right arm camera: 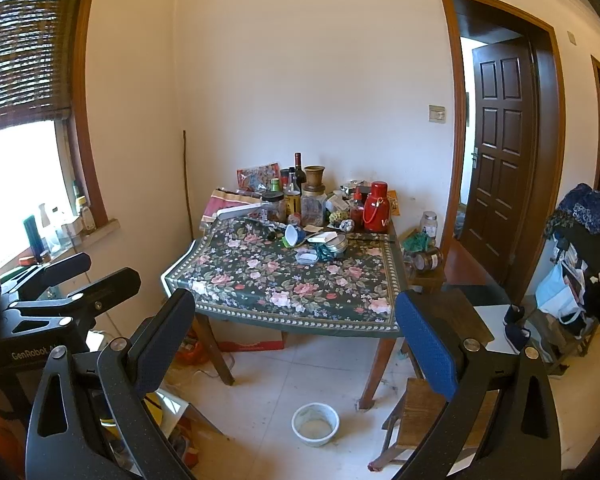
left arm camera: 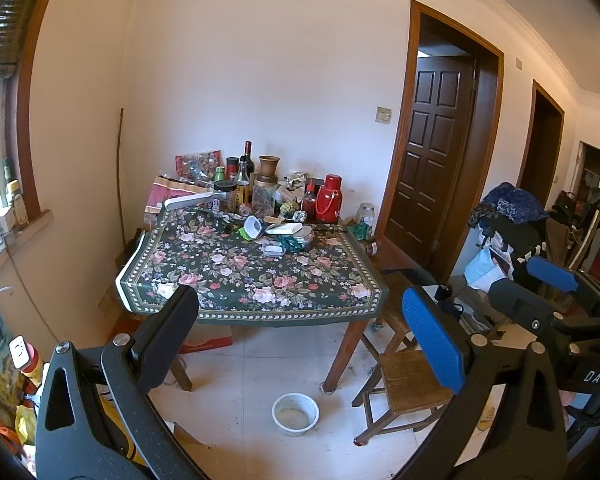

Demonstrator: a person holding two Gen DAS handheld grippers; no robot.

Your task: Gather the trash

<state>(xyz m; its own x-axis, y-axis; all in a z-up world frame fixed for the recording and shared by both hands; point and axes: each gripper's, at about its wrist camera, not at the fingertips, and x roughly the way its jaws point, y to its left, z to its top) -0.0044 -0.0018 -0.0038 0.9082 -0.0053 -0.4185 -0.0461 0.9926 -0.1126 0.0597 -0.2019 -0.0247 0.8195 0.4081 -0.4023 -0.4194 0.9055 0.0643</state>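
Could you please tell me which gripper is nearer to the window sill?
Left. The left gripper is held on the window side, just in front of the window sill. The right gripper is farther over, toward the doors.

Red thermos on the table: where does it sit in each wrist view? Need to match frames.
Left wrist view: red thermos stands just right of centre, at the table's back right, near the wall.
Right wrist view: red thermos sits further right of centre, same back-right spot on the table.
Shared landmark: the white bowl on the floor in front of the table, low in both pictures.
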